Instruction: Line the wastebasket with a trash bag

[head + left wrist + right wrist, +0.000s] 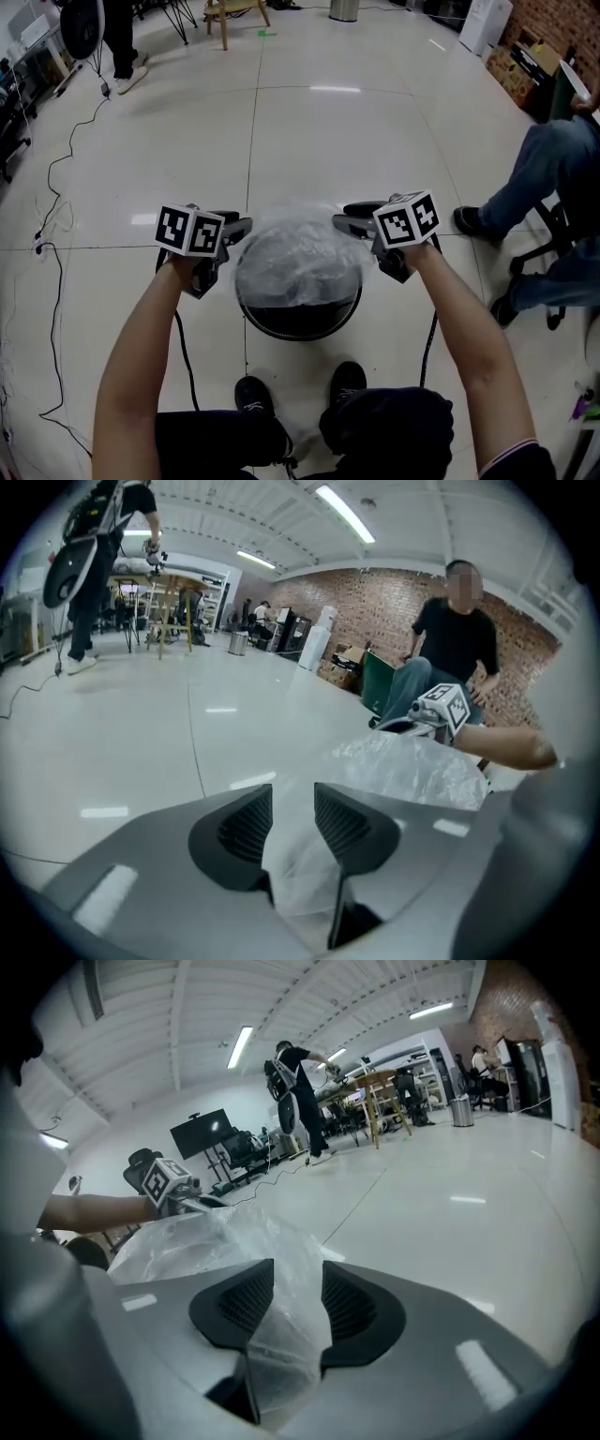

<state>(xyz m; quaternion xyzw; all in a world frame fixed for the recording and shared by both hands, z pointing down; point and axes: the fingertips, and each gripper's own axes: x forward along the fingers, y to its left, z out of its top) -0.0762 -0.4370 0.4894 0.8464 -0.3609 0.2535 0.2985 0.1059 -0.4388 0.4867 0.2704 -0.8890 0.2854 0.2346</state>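
Observation:
A black round wastebasket stands on the floor right in front of my feet. A clear trash bag billows in a dome over its mouth, stretched between the two grippers. My left gripper is shut on the bag's left edge, and bunched film fills the gap between its jaws. At the bag's right edge my right gripper is shut on the film in the same way. Each gripper view shows the bag running across to the other gripper.
A seated person on a chair is close at the right, one shoe near my right gripper. Cables trail over the floor at the left. A wooden stool and a standing person are far back.

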